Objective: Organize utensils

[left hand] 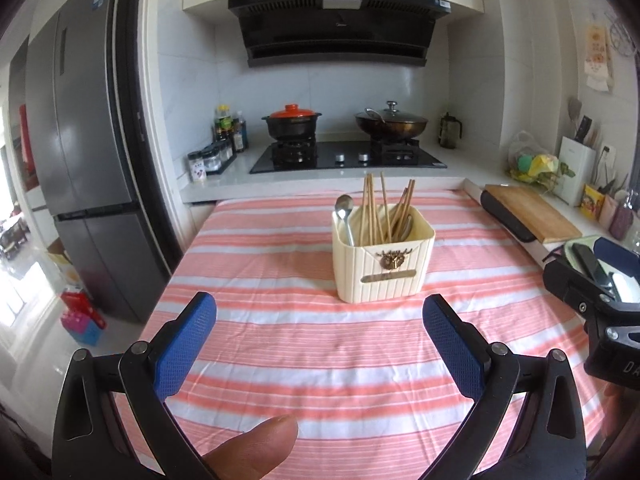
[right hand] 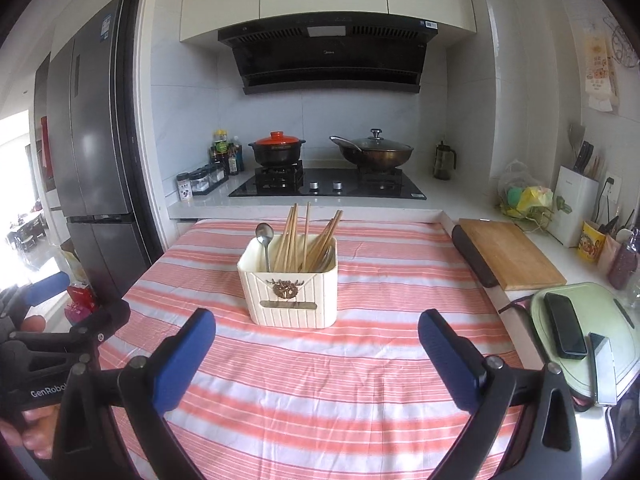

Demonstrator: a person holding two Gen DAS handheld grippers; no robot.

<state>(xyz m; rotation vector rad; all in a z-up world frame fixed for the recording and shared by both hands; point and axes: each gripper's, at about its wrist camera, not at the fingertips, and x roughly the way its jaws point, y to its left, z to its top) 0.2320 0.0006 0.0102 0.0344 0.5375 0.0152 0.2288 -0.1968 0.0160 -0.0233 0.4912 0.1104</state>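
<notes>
**Utensils upright in the cream holder, both tools wide apart**

Utensils stand bunched in one cream ribbed holder (left hand: 383, 258) that sits on the pink-and-white striped cloth (left hand: 320, 360) covering the counter, well ahead of both tools. Nearest the cameras, the left tool (left hand: 320, 344) hangs over the cloth with its blue pads spread wide and nothing between them; a fingertip (left hand: 256, 446) shows at the lower edge of its view. The right tool (right hand: 317, 354) is likewise wide and holds nothing, and it also appears at the right edge of the left wrist view.

Past the tools, the holder shows its front face with a small bronze ornament (right hand: 286, 289) and a label plate below it. Inside, the wooden chopsticks (left hand: 384, 210) stand on end with their long axes near vertical, tips upward, some leaning toward the holder's right side. At the holder's left corner a metal spoon (left hand: 345, 216) stands handle down, bowl up and tilted slightly left. More metal pieces lie against the holder's right inner wall, too hidden to name.

Right of the holder, off the cloth, lies a wooden cutting board (right hand: 510, 254), and nearer than it a pale green tray (right hand: 616, 344) with a dark phone (right hand: 565, 330) on it. Behind the holder is the hob (right hand: 326, 188), carrying an orange-lidded clay pot (right hand: 277, 150) and a lidded wok (right hand: 374, 152).
</notes>
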